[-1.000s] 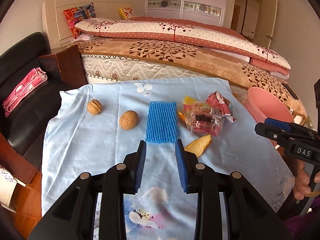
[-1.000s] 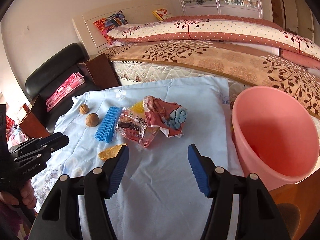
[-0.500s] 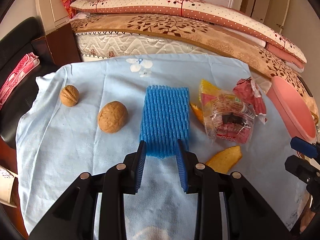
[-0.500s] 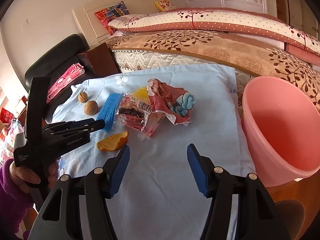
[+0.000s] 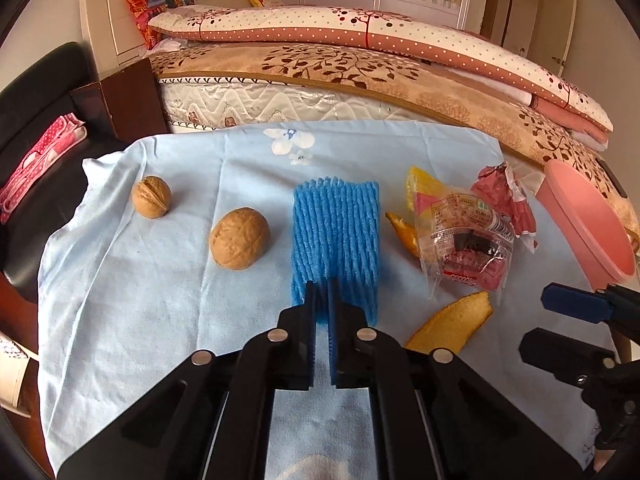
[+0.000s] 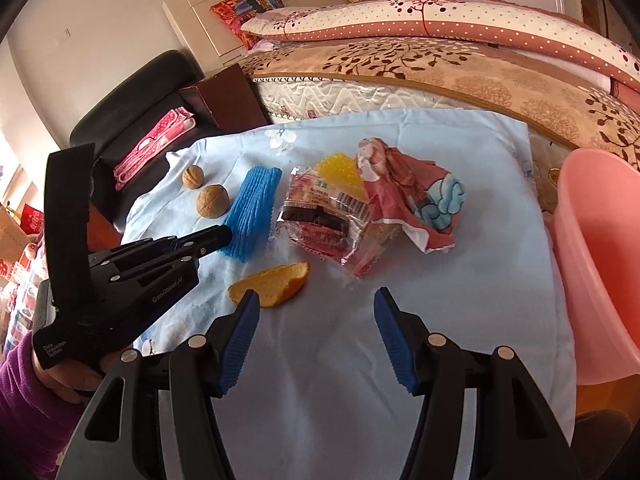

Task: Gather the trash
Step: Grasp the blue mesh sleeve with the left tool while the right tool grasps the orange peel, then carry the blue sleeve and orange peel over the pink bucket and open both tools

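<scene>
A blue foam fruit net point(image 5: 336, 240) lies flat on the light blue cloth point(image 5: 120, 300). My left gripper point(image 5: 322, 292) is shut on its near edge, seen from the side as the left gripper point(image 6: 224, 236) at the blue foam net point(image 6: 252, 212). My right gripper point(image 6: 316, 320) stands open just above the cloth, with an orange peel point(image 6: 272, 284) beside its left finger. Beyond it lie a clear snack wrapper point(image 6: 324, 216) and a crumpled red wrapper point(image 6: 404, 196). The right gripper point(image 5: 560, 326) shows at the right edge of the left wrist view.
Two walnuts point(image 5: 239, 238) point(image 5: 151, 197) sit left of the net. A pink bin point(image 6: 600, 264) stands at the table's right edge. A yellow peel piece point(image 6: 338, 172) lies behind the wrappers. A bed runs along the far side, a black sofa at the left.
My left gripper came forward and down to the blue net and shut on its near edge. My right gripper moved forward and down toward the orange peel, still open.
</scene>
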The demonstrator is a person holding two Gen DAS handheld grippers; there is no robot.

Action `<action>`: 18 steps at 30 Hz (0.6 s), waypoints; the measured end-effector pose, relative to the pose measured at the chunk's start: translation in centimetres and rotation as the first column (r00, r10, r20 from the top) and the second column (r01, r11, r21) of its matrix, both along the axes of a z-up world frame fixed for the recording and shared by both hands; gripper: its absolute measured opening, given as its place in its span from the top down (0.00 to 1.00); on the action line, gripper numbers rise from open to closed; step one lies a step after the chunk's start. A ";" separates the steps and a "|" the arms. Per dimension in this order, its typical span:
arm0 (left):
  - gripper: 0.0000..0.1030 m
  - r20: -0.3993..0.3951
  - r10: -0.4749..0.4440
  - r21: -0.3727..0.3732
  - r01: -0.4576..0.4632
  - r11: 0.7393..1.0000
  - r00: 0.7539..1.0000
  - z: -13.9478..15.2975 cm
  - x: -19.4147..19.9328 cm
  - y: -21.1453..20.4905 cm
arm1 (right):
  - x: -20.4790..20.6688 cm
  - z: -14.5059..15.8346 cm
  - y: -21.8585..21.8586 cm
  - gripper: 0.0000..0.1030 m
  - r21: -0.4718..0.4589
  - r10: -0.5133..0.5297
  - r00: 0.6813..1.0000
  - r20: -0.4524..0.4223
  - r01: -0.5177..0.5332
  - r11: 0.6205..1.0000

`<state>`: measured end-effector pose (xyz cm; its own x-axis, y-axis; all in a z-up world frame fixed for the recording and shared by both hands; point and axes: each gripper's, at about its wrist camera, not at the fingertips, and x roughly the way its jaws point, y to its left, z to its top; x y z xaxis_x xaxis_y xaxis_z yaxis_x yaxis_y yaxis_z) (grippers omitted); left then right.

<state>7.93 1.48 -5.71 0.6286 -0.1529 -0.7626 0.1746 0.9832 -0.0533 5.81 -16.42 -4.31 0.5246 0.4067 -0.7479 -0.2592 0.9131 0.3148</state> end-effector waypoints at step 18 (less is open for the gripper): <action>0.96 0.074 -0.018 -0.116 0.027 0.993 0.997 4.5 -4.5 1.8 | 2.4 -2.2 2.1 0.95 0.013 0.000 0.996 -0.092 0.002 1.000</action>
<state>3.40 3.24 -1.21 0.6768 -0.2531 -0.6913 0.2043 0.9667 -0.1539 8.20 -14.34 -6.50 0.4543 0.4163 -0.7876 -0.2276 0.9090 0.3492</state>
